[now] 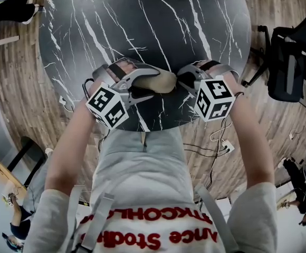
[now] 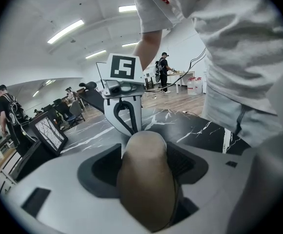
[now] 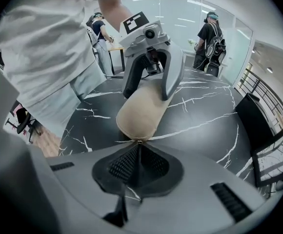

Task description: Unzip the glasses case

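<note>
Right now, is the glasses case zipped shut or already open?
Zipped shut, as far as shows: no gap along the glasses case, and the right gripper pinches the zipper pull at its near end.

Readable text: none certain | my white cloth shirt (image 1: 142,188), bottom of head view: red block lettering, upside down and creased, letters not safely made out | white cubes on my left gripper (image 1: 154,82) and right gripper (image 1: 181,81): black-and-white square code markers only, no letters or numbers.
</note>
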{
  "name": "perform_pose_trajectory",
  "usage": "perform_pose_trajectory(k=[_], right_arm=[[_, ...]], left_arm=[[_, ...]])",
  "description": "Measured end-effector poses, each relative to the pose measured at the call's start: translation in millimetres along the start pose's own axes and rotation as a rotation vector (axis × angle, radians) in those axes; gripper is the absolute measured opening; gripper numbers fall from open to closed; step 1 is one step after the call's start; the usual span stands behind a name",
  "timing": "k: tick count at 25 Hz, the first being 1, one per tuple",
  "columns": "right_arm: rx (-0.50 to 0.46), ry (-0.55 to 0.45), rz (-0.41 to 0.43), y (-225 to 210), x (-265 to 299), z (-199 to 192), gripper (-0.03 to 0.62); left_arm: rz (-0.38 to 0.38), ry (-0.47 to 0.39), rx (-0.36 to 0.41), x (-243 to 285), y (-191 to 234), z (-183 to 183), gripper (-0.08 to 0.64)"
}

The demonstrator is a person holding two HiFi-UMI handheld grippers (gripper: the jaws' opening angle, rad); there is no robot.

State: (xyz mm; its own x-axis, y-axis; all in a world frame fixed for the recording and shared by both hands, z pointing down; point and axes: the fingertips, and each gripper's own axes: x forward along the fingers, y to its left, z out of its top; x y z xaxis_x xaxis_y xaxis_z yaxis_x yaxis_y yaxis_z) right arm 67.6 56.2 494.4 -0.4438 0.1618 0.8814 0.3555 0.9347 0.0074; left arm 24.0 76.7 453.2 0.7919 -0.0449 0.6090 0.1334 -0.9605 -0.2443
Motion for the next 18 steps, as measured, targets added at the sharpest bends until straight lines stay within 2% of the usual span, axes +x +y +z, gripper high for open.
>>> perform_pose_trajectory(k=[10,15,18], right_arm=[[0.029,-0.014,0.031,30.2,5.2,7.3,0.015],[0.166,-0.054,-0.035,38.4,10.4,13.6,0.015],[0.301,-0.082,-0.086,38.8,13.8,16.0,0.015]], left_arm=[[-0.043,-0.004,0.005,1.9,-4.3,-0.3,0.310],[-0.036,-0.014,-0.002,3.3,-2.3,-0.8,0.316],[-0.027,-0.020,-0.012,4.2,-2.3,-0.8,0.321]])
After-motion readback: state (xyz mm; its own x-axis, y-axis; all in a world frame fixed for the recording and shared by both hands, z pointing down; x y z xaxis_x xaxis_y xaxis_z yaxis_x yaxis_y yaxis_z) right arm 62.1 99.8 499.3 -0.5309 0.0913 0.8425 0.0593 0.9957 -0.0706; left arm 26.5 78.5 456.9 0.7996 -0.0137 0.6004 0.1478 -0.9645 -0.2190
